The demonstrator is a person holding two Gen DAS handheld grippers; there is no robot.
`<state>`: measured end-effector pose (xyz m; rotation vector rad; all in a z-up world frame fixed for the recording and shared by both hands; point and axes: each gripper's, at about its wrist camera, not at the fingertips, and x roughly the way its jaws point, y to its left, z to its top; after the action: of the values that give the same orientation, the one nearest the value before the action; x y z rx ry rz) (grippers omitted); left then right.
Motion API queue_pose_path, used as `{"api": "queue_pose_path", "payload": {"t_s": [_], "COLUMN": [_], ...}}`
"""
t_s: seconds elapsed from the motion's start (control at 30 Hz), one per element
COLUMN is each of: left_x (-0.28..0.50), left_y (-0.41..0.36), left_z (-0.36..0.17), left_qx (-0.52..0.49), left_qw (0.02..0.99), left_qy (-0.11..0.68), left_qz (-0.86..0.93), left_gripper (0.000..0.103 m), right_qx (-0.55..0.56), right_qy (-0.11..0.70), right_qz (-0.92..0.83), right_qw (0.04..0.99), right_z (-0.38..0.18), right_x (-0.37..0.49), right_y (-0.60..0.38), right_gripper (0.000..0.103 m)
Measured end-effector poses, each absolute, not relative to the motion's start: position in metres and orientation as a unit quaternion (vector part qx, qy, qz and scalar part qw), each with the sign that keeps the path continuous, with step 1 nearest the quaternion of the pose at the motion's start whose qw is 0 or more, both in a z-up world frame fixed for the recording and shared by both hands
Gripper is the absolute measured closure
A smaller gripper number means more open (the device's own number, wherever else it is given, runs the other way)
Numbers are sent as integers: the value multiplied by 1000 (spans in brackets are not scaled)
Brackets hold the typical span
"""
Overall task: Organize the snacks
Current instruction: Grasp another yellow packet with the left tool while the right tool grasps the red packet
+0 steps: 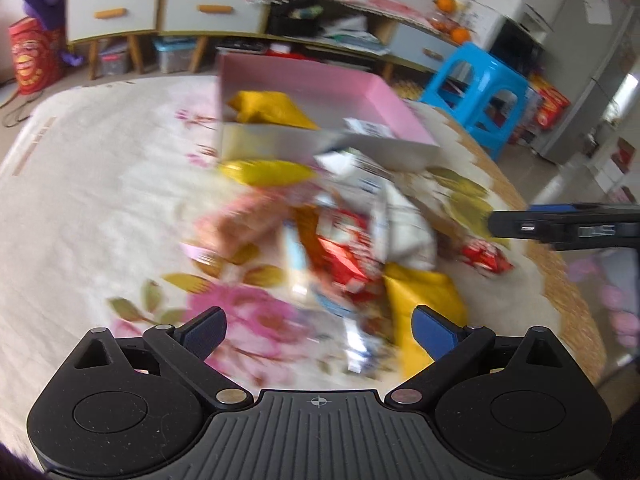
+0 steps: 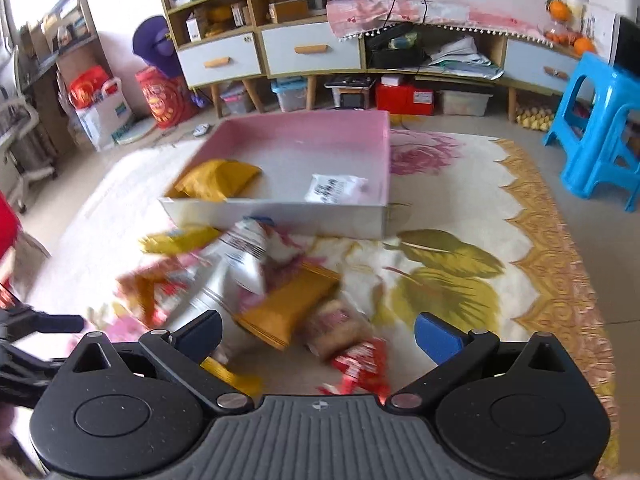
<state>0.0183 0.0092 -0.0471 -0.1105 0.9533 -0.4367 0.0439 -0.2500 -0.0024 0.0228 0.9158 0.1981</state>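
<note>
**Both grippers empty above the snack pile**

The snack packets lie heaped on the floral cloth just in front of the pink box, which holds two packets. The left gripper and right gripper hover with jaws wide, gripping nothing. Overlapping, slippery wrappers could make a pinch catch two packets or slide off.

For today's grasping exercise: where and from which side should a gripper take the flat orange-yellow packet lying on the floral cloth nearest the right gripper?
Grip the flat orange-yellow packet across its narrow width, coming from above: it lies flat, long and thin, its upper face exposed.
</note>
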Motion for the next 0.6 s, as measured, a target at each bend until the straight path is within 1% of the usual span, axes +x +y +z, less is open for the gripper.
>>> {"api": "queue_pose_path", "payload": {"t_s": [0.1, 0.3, 0.43, 0.5, 0.6], "left_x": [10, 1, -3, -4, -4], "left_y": [-13, -54, -68, -74, -81], "left_z": [-47, -59, -64, -65, -69], "left_qx": [-45, -19, -13, -5, 9], "left_qw": [858, 843, 837, 838, 839], "left_qy": [458, 478, 486, 486, 487], "left_qz": [-230, -247, -251, -248, -241], "left_gripper": [3, 5, 5, 8, 9], "right_qx": [3, -1, 5, 11, 9], "right_qy": [454, 474, 485, 490, 496], "right_qz": [85, 86, 88, 88, 90], "right_qw": [887, 877, 870, 867, 863], "right_z": [-16, -36, -44, -47, -52], "right_x": [41, 40, 42, 43, 44], "right_y": [-259, -274, -278, -279, -278], "right_gripper": [9, 14, 20, 23, 29]}}
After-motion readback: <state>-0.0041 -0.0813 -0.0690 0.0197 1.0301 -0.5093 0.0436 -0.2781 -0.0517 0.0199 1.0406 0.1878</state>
